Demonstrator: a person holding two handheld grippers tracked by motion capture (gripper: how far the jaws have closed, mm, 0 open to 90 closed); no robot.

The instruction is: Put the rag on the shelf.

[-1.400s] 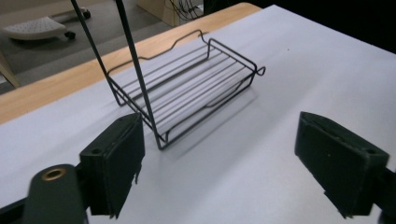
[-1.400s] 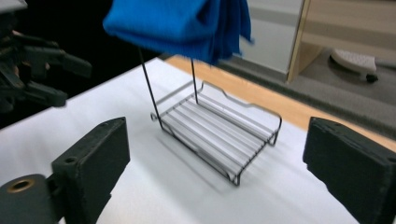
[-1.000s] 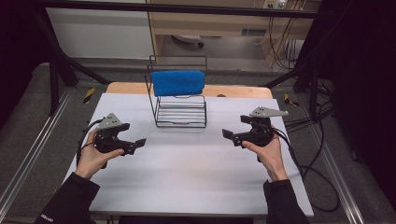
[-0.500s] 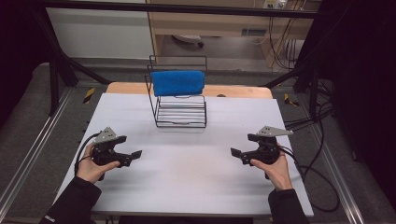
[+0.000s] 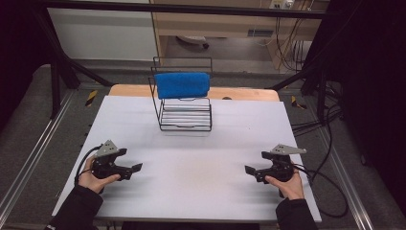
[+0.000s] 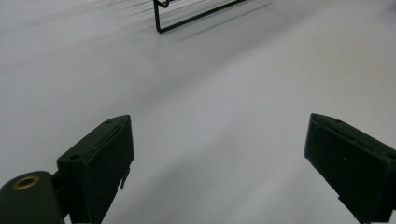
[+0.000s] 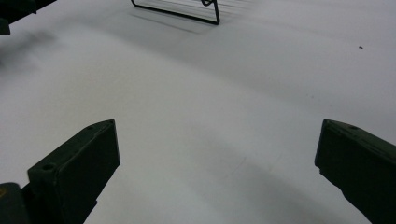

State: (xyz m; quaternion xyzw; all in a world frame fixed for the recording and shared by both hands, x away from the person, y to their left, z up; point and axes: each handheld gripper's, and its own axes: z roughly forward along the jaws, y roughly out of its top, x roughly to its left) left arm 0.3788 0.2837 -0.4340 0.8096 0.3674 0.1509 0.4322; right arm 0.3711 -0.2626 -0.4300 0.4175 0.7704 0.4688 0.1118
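Low over the white worktop (image 5: 191, 167), left gripper (image 5: 128, 168) and right gripper (image 5: 253, 171) rest, jaws spread, empty; likely approach blue towel (image 5: 183, 85) on wire rack (image 5: 186, 120) squarely

White table (image 5: 191, 187), rectangular, matte, seen whole in the high view. Wooden strip (image 5: 129, 90) along far edge. Black wire rack (image 5: 184, 115) standing on far centre of the top, base flat on the surface. Blue towel (image 5: 183, 85) draped over the rack's upper bar, clear of the tabletop. Small dark speck (image 5: 227, 98) near far edge, right of the rack. Rack's base corner also at the top of both gripper views (image 6: 161, 28).
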